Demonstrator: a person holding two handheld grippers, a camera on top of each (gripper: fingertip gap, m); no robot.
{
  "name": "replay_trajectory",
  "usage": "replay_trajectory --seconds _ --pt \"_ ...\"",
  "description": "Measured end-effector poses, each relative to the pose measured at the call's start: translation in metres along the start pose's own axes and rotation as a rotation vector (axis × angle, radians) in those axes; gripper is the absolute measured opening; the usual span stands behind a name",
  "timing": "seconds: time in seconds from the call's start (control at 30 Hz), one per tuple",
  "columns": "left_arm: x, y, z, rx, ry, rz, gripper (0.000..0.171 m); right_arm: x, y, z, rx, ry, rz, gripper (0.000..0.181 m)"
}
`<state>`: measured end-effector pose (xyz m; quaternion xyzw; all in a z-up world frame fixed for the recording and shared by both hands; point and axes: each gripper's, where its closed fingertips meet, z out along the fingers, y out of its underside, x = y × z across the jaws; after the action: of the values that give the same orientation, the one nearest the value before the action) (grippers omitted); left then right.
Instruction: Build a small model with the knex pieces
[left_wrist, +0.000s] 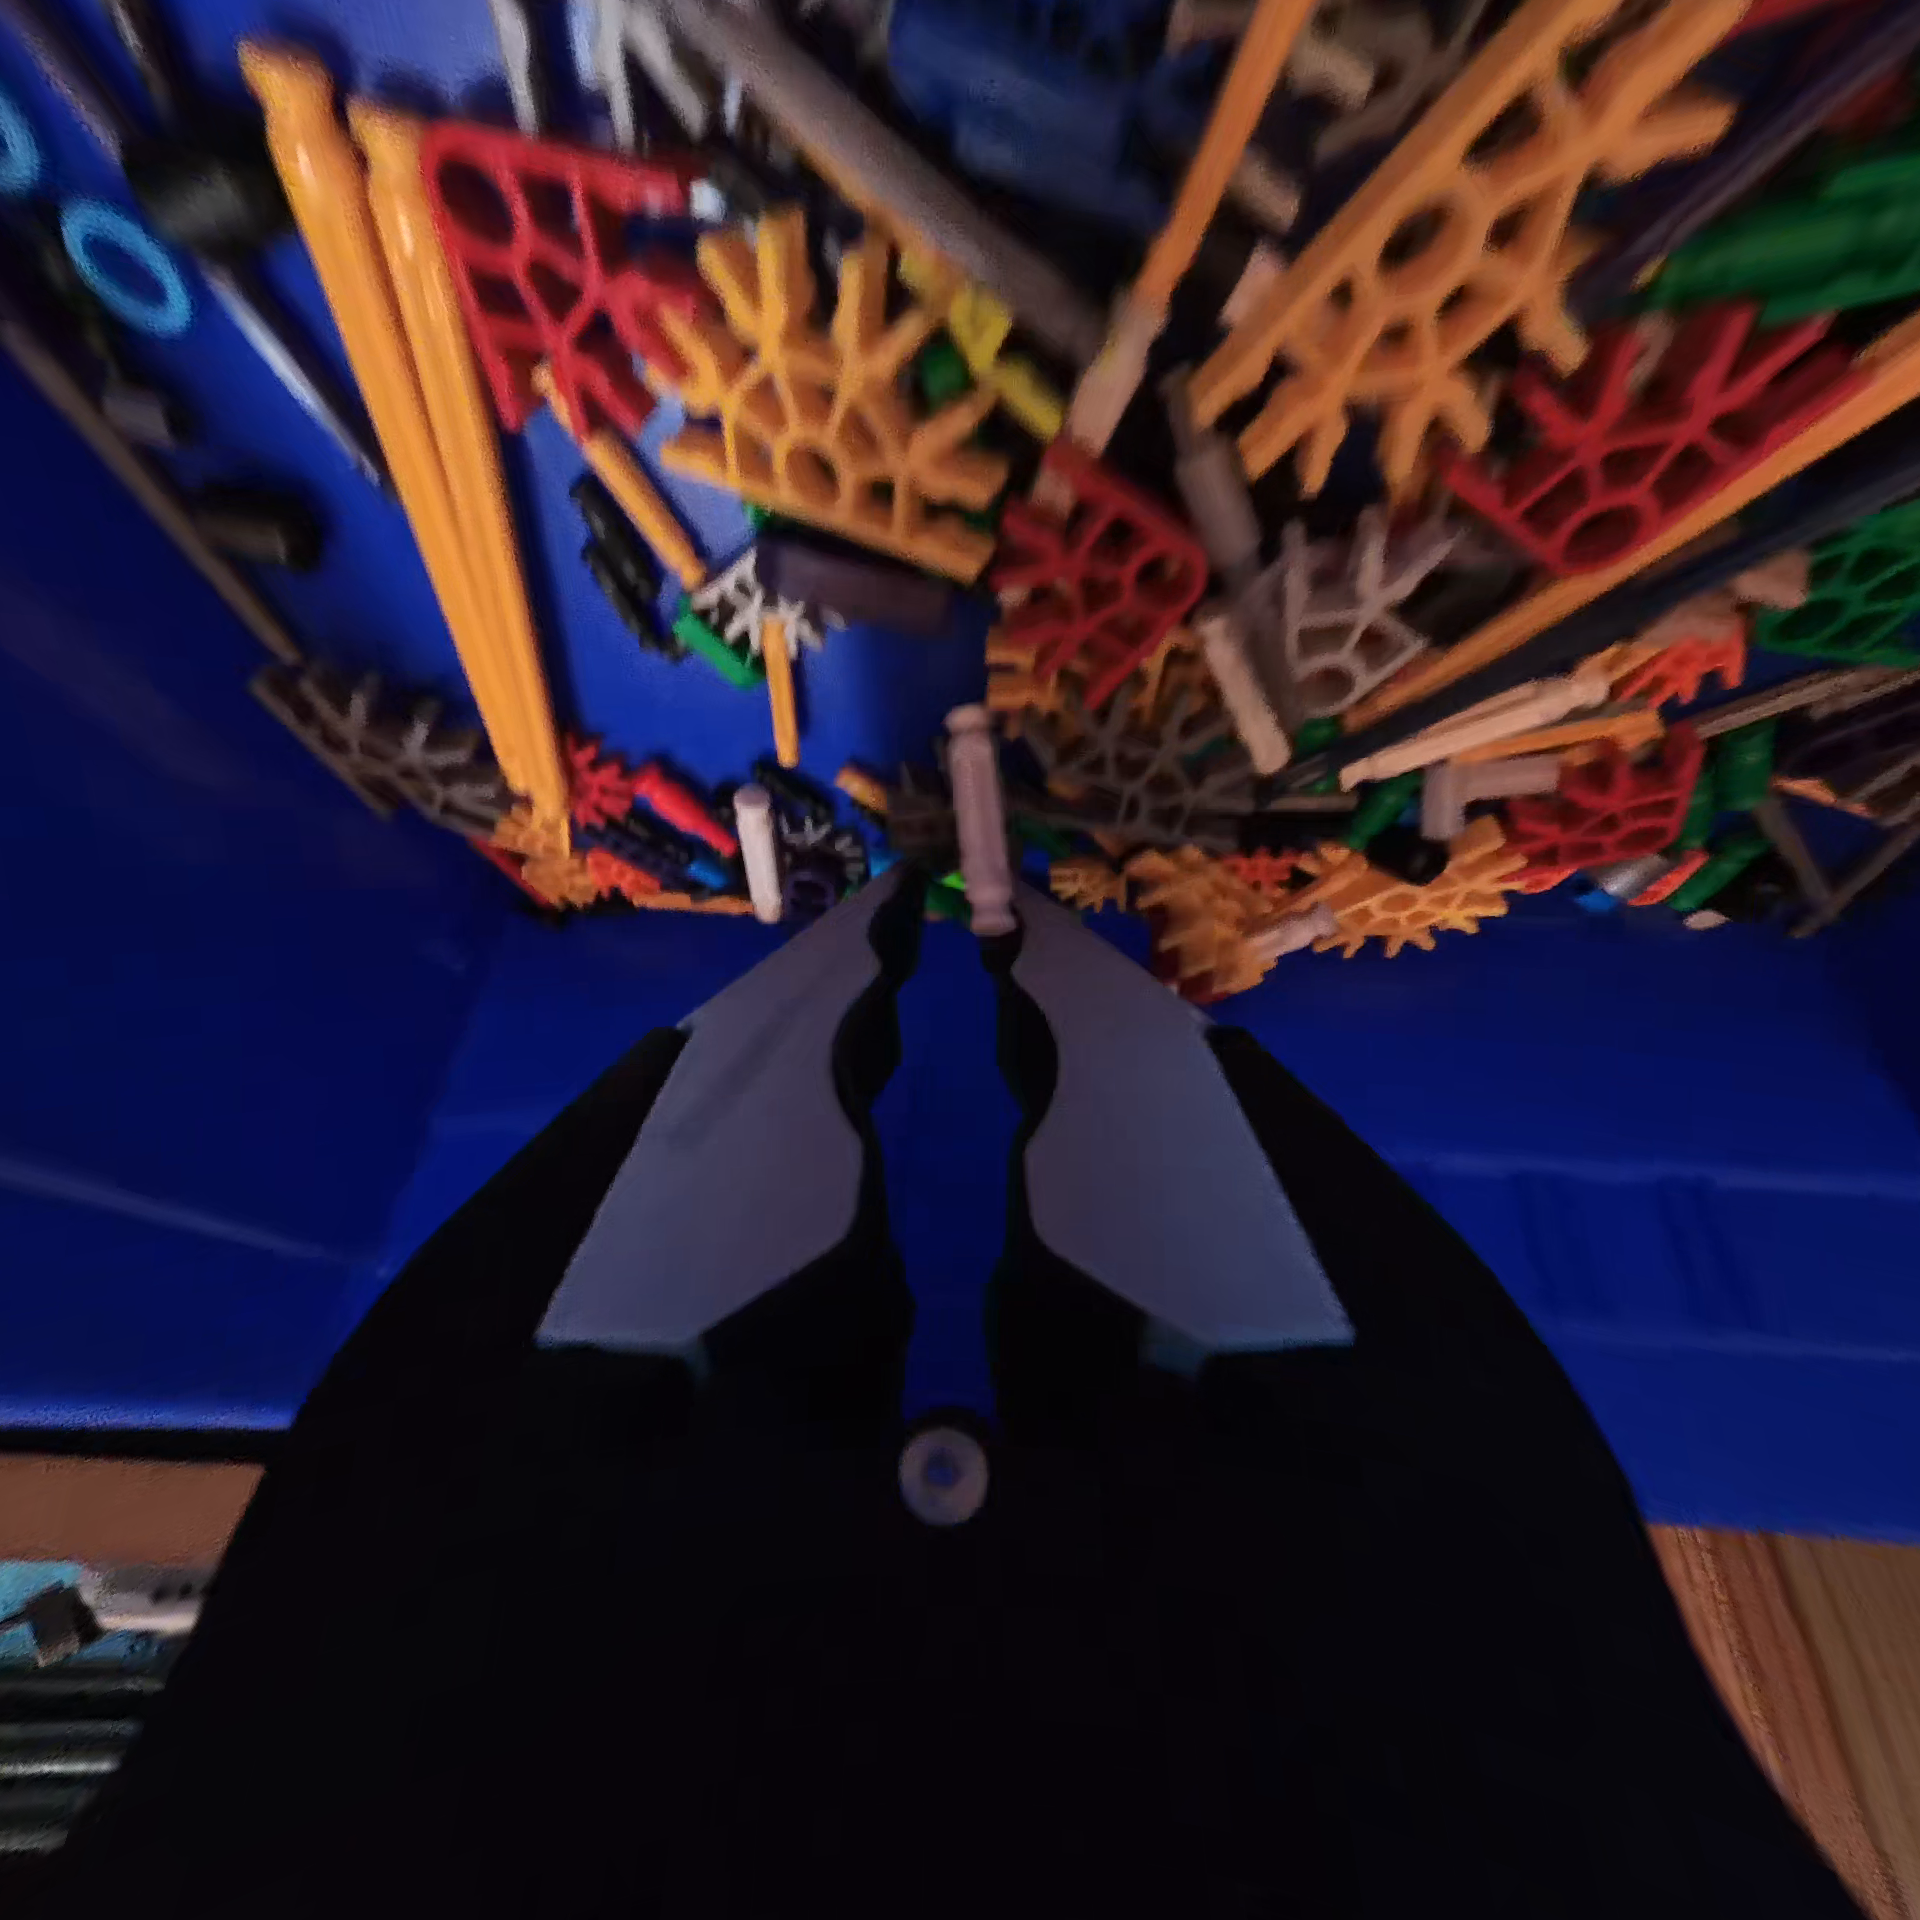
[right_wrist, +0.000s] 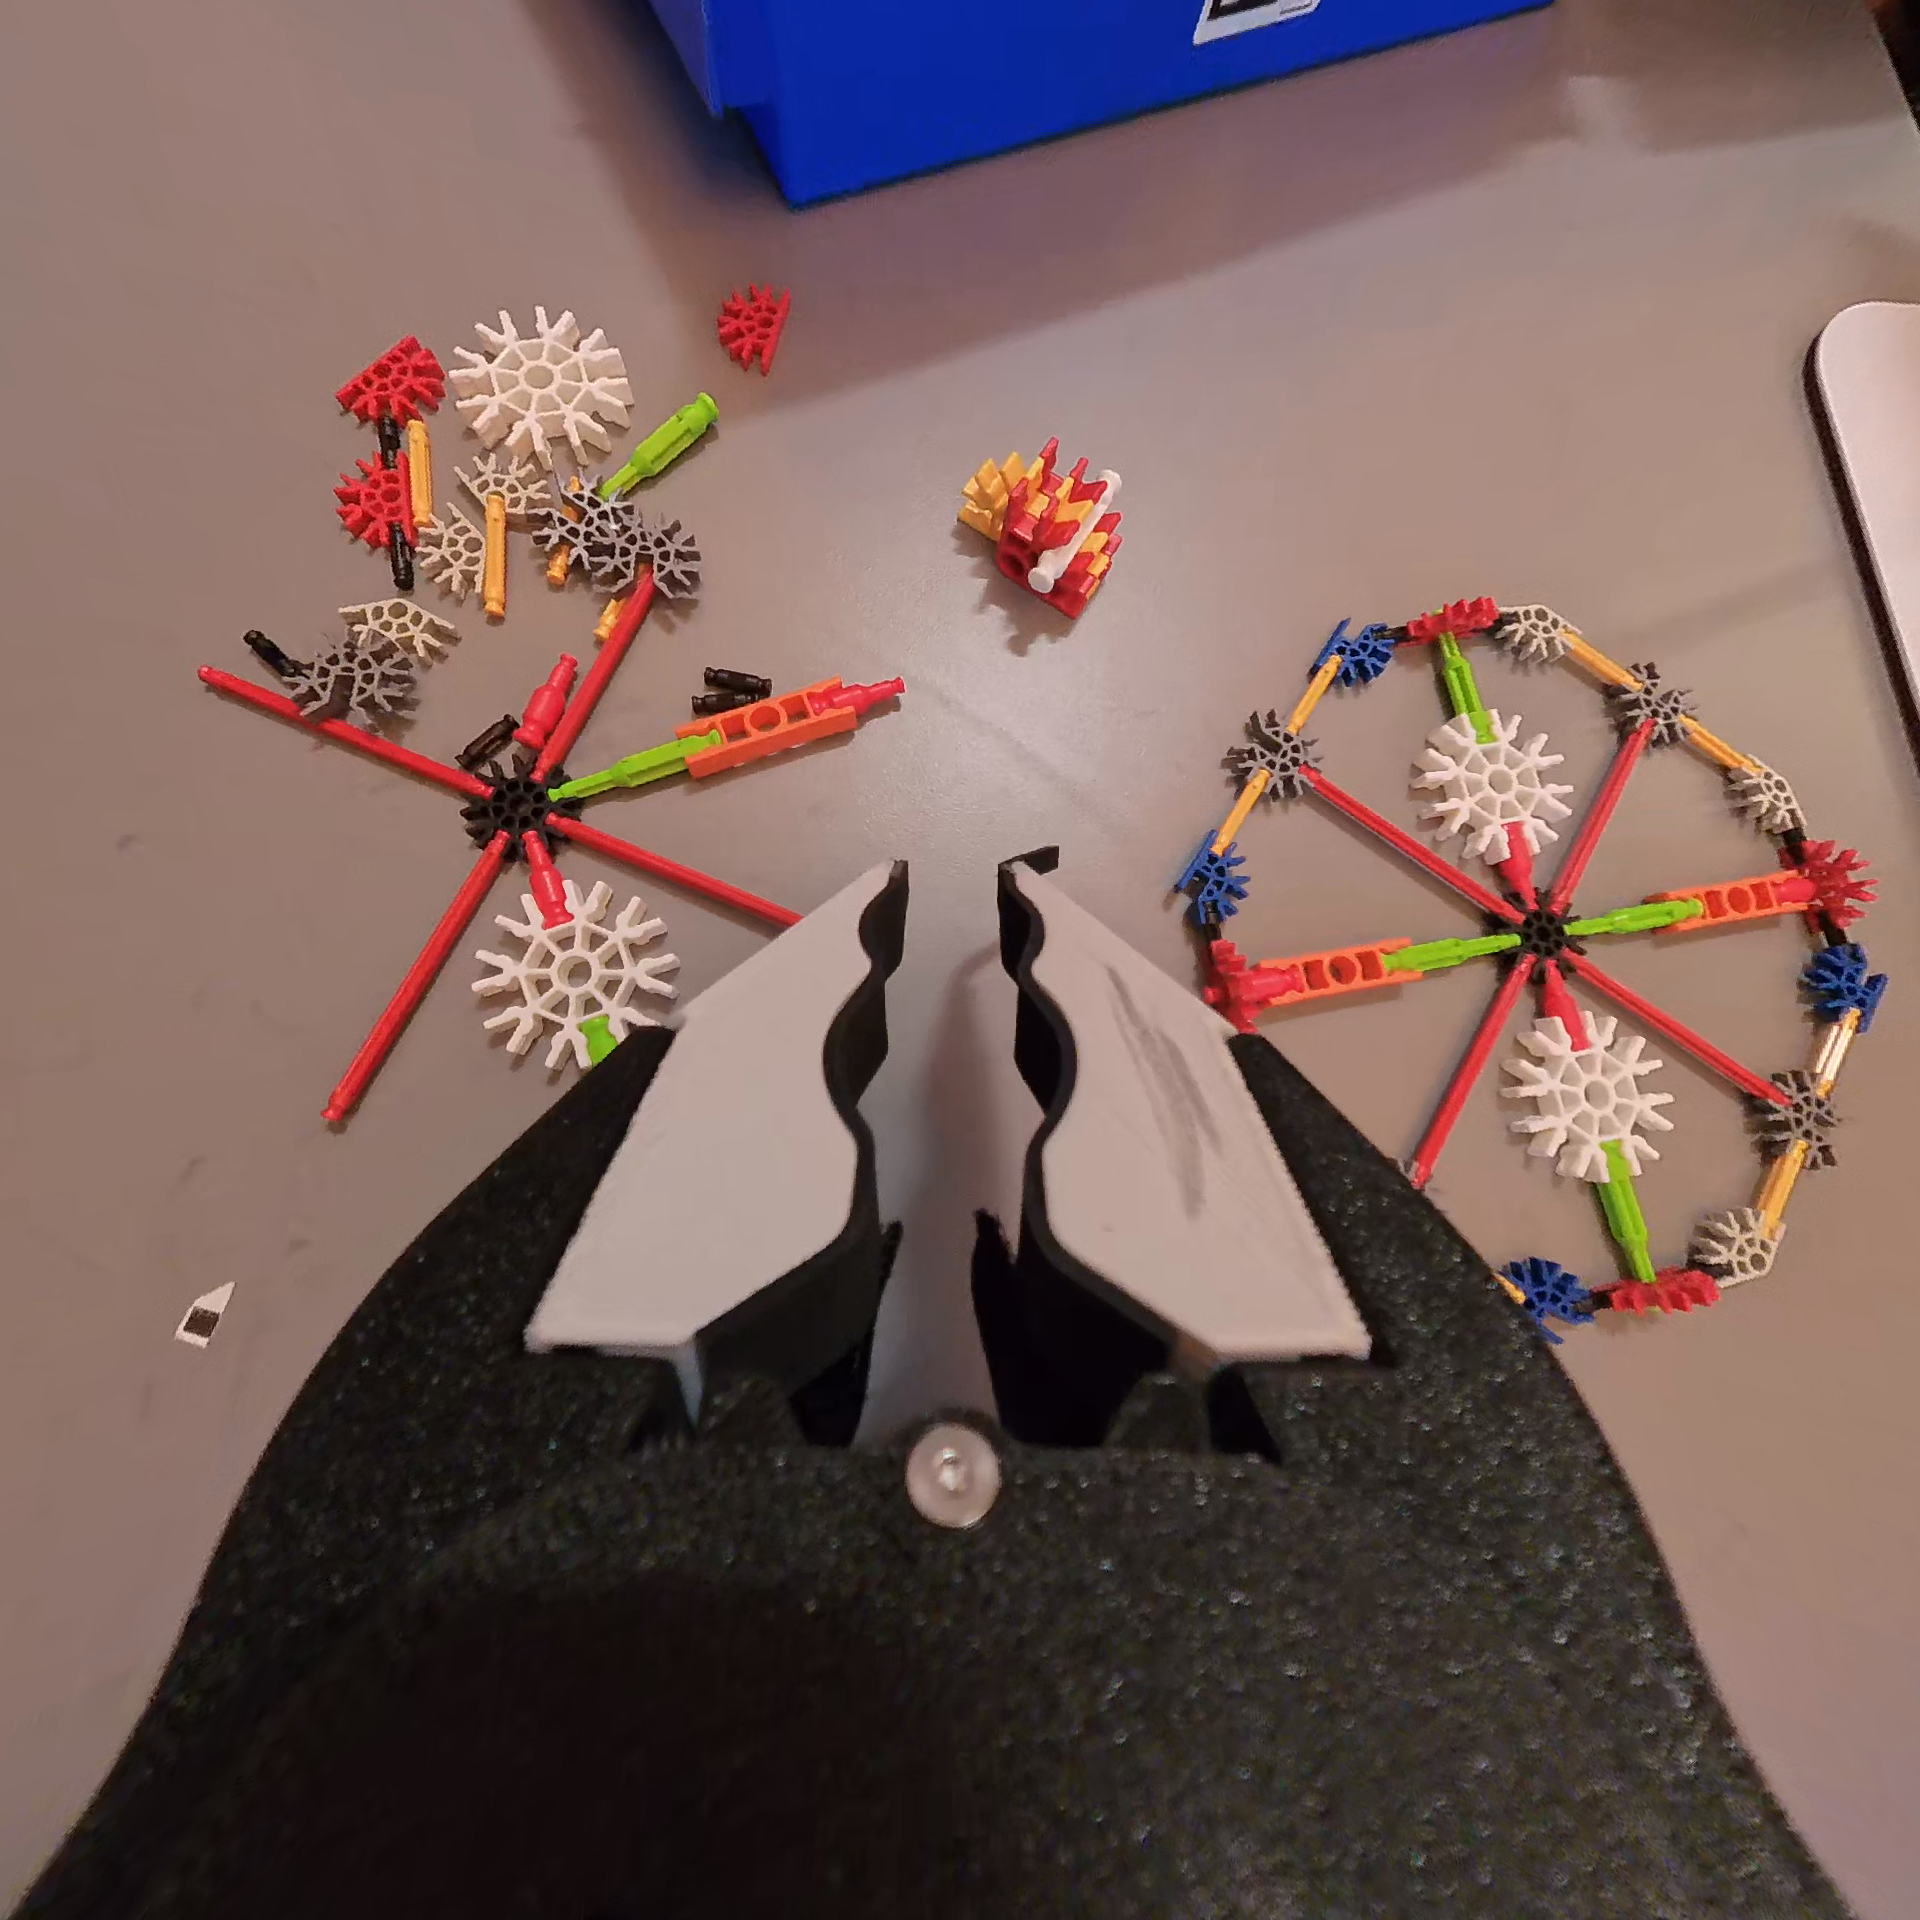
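In the left wrist view, my left gripper (left_wrist: 954, 914) reaches into a blue bin (left_wrist: 312, 1091) full of coloured construction-toy rods and connectors (left_wrist: 1299, 499). Its jaws stand slightly apart and hold nothing. A short grey rod (left_wrist: 977, 821) lies just beyond the tips, its near end at the right fingertip. In the right wrist view, my right gripper (right_wrist: 951, 873) is open and empty above a grey table (right_wrist: 1039, 343). It hovers between a partly built wheel with a black hub (right_wrist: 516, 802) on the left and a finished spoked wheel (right_wrist: 1538, 935) on the right.
Two long yellow rods (left_wrist: 416, 436) lean against the bin's left wall. On the table lie loose connectors and short rods (right_wrist: 520, 488), a red and yellow connector cluster (right_wrist: 1049, 530) and a paper scrap (right_wrist: 205, 1317). The blue bin (right_wrist: 1039, 94) stands at the back; a white object (right_wrist: 1870, 468) lies at the right edge. About 40 centimeters separates my left fingertips from my right.
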<state>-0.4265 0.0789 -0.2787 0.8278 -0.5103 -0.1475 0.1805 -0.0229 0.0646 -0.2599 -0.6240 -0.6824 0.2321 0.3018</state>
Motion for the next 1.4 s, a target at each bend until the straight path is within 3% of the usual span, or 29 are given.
replay_trajectory --seconds 0.07,0.13,0.2,0.27,0.33,0.43,0.57,0.67,0.77,0.87,1.13,1.4 --pt "-0.007 -0.01 -0.006 0.029 -0.046 0.025 0.008 0.0 0.0 0.0 0.0 0.0 0.001 0.017" --pt "-0.017 -0.039 -0.027 0.206 -0.084 -0.007 0.008 0.0 0.0 0.0 0.002 0.0 0.001 0.017" --pt "-0.035 -0.044 -0.047 0.267 -0.173 -0.025 0.012 0.001 0.0 0.0 0.003 0.0 0.002 0.017" --pt "-0.045 -0.033 -0.055 0.247 -0.193 -0.06 0.013 0.001 0.0 -0.001 0.002 0.001 0.002 0.017" --pt "-0.038 -0.019 -0.05 0.203 -0.112 -0.092 0.015 0.001 0.0 -0.001 0.004 0.0 0.001 0.017" --pt "-0.026 0.003 -0.027 0.076 -0.041 -0.084 0.016 0.0 -0.001 -0.002 0.006 0.001 -0.001 0.017" --pt "-0.023 0.009 0.002 -0.048 -0.056 -0.045 0.016 0.0 -0.002 -0.002 0.008 0.003 -0.004 0.017" --pt "-0.032 -0.009 -0.004 0.006 -0.106 -0.019 0.008 0.0 -0.001 -0.002 0.005 0.002 -0.003 0.017" --pt "-0.042 -0.044 -0.03 0.217 -0.148 -0.026 0.007 0.001 -0.001 -0.002 0.007 0.004 -0.001 0.017" --pt "-0.051 -0.049 -0.053 0.3 -0.178 -0.05 0.009 0.001 -0.002 -0.003 0.01 0.005 -0.001 0.017" --pt "-0.026 -0.017 -0.04 0.182 -0.043 -0.062 0.012 0.0 -0.003 -0.004 0.011 0.004 -0.005 0.017" --pt "-0.01 -0.017 -0.019 0.146 0.034 -0.083 0.012 -0.001 -0.003 -0.003 0.008 0.004 -0.008 0.017"
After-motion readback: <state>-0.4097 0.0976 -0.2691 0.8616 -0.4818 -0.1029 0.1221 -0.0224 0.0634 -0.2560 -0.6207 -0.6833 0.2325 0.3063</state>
